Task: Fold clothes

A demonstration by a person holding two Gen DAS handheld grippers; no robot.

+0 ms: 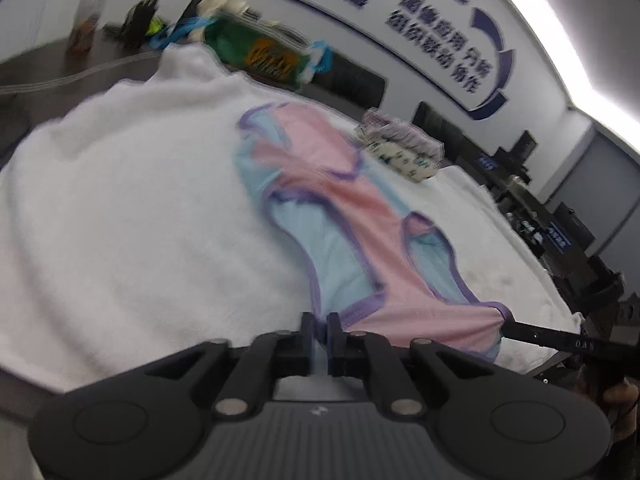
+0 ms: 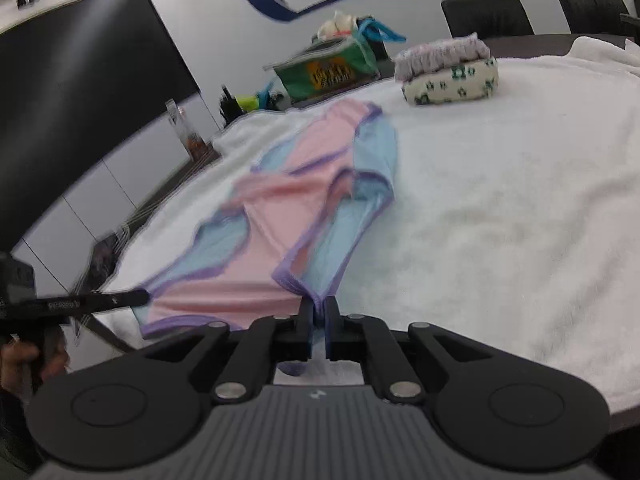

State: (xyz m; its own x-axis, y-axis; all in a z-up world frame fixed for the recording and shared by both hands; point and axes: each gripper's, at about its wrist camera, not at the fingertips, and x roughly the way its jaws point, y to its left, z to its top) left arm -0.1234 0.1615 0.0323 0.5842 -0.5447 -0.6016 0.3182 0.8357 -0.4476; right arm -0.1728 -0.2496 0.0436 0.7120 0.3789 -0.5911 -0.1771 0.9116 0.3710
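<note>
- Pink and blue garment (image 1: 352,216) lay spread on the white blanket (image 1: 120,200) over the worktop.
- Left gripper (image 1: 320,326) fingers were pinched on its hem at 6 o'clock.
- Right gripper (image 2: 319,312) fingers gripped the other corner, also 6 o'clock.
- Folded clothes (image 2: 448,72) sat at 1 o'clock.

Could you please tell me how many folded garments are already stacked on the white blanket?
2: a purple-striped one lying on top of a cream one with green print, at the blanket's far side. More may be hidden beneath.
</note>
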